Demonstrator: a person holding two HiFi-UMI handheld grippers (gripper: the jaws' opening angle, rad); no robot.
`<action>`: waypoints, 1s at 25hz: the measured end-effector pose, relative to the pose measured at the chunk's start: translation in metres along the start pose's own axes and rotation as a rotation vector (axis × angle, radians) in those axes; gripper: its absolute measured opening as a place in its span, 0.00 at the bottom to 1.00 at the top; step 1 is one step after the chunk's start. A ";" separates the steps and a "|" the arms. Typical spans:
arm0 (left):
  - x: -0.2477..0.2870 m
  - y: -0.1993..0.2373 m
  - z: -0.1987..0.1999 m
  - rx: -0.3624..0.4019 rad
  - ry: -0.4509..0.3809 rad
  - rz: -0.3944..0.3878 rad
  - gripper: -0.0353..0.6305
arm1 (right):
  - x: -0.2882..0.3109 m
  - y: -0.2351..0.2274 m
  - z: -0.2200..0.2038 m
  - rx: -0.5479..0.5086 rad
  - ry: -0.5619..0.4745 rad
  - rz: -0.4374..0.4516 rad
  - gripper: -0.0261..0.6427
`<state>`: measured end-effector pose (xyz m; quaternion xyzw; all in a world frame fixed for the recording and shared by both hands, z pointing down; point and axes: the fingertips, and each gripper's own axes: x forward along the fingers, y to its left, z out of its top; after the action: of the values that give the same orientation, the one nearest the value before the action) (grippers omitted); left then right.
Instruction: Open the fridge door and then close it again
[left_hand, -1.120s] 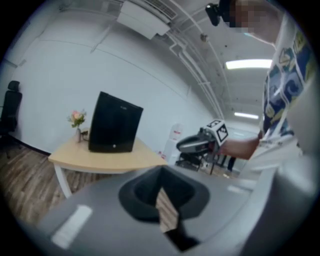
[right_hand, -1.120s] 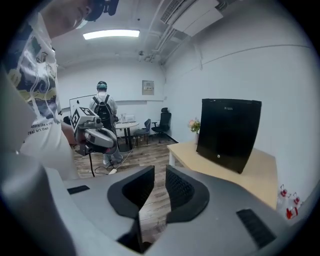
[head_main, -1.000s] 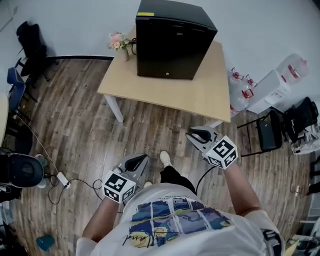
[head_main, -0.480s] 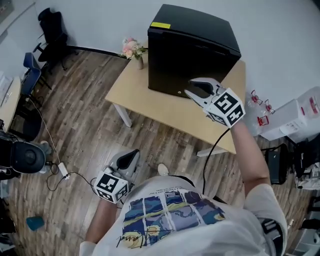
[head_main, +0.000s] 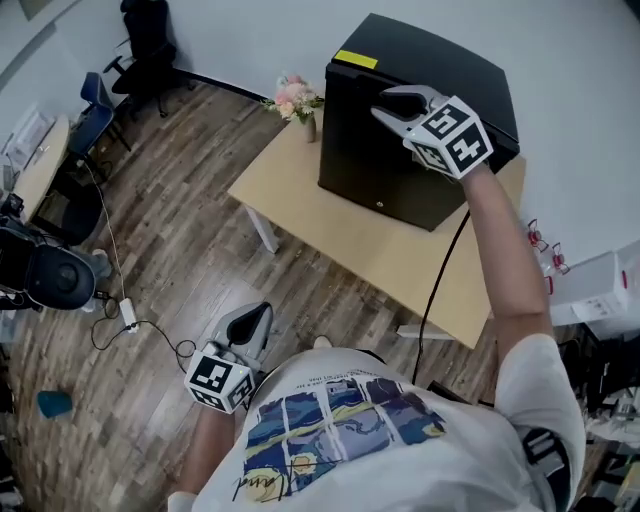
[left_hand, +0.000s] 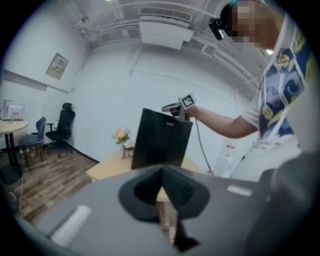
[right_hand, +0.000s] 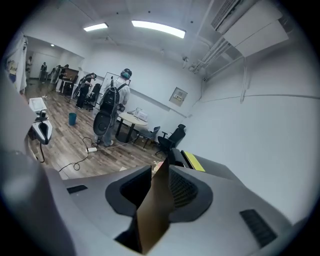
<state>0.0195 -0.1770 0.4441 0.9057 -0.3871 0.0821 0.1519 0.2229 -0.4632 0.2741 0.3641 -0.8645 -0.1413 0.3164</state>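
A black mini fridge (head_main: 395, 170) stands on a light wooden table (head_main: 400, 265) with its door shut; a yellow sticker (head_main: 356, 60) marks its top. My right gripper (head_main: 379, 106) hangs over the fridge's top near the front upper edge, jaws together, holding nothing. In the right gripper view the gripper (right_hand: 162, 165) points along the fridge top (right_hand: 200, 165) toward the sticker. My left gripper (head_main: 255, 318) is low beside my body over the floor, shut and empty. In the left gripper view the gripper (left_hand: 162, 172) faces the fridge (left_hand: 160, 140) from a distance.
A small vase of pink flowers (head_main: 298, 100) stands on the table left of the fridge. Office chairs (head_main: 95, 110) and a cable with a power strip (head_main: 128, 318) are on the wooden floor at left. A person with a backpack (right_hand: 111, 112) stands far off.
My right gripper has risen from waist height, past the fridge door, to the fridge's top. The left gripper has stayed low by my side. The fridge door has not moved.
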 end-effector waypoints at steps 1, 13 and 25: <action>-0.002 0.001 -0.001 -0.007 -0.002 0.017 0.06 | 0.006 -0.005 0.002 -0.012 0.006 -0.001 0.19; -0.021 0.007 -0.011 -0.037 -0.001 0.114 0.06 | 0.051 -0.023 -0.012 -0.133 0.152 -0.009 0.19; -0.040 0.011 -0.017 -0.037 0.009 0.116 0.06 | 0.067 -0.025 -0.030 -0.225 0.346 -0.025 0.16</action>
<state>-0.0164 -0.1517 0.4518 0.8784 -0.4398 0.0875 0.1655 0.2203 -0.5287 0.3148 0.3557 -0.7715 -0.1763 0.4972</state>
